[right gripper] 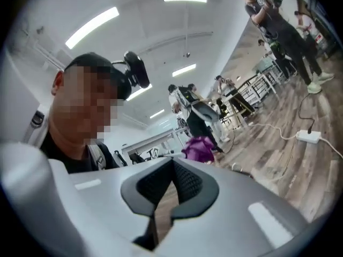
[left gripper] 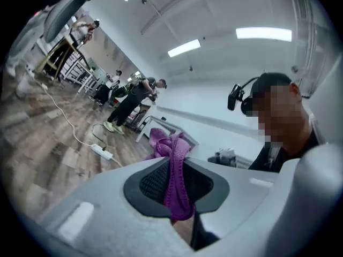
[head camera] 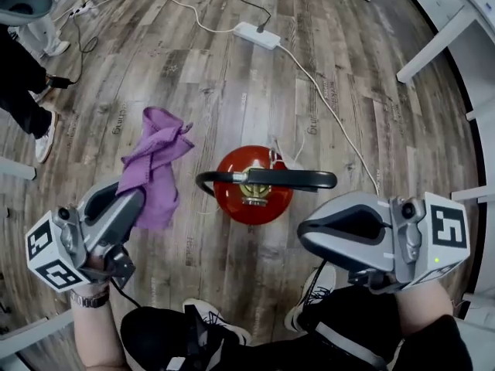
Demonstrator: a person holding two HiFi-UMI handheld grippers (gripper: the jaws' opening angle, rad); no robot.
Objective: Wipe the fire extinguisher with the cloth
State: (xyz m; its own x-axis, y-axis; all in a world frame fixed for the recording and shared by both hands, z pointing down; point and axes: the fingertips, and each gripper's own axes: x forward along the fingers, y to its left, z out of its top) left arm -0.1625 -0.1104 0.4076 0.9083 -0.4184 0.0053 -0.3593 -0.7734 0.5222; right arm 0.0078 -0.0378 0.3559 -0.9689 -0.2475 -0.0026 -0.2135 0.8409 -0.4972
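Note:
A red fire extinguisher point(head camera: 232, 201) stands upright on the wooden floor, seen from above, with its black handle point(head camera: 271, 179) lying across the top. My left gripper point(head camera: 136, 201) is shut on a purple cloth point(head camera: 155, 161), which hangs up and out of the jaws to the left of the extinguisher. In the left gripper view the cloth point(left gripper: 172, 167) is pinched between the dark pads of the left gripper point(left gripper: 177, 189). My right gripper point(head camera: 304, 232) hovers at the extinguisher's right, just below the handle's end. The right gripper point(right gripper: 170, 189) is shut, with nothing between its pads. The cloth point(right gripper: 199, 148) shows beyond it.
A white power strip point(head camera: 257, 35) lies beyond the extinguisher, its cable point(head camera: 332, 114) running past on the right. White table legs point(head camera: 433, 49) stand at the far right. A bystander's shoe point(head camera: 46, 134) is at the left. My own shoes point(head camera: 216, 323) are near the bottom.

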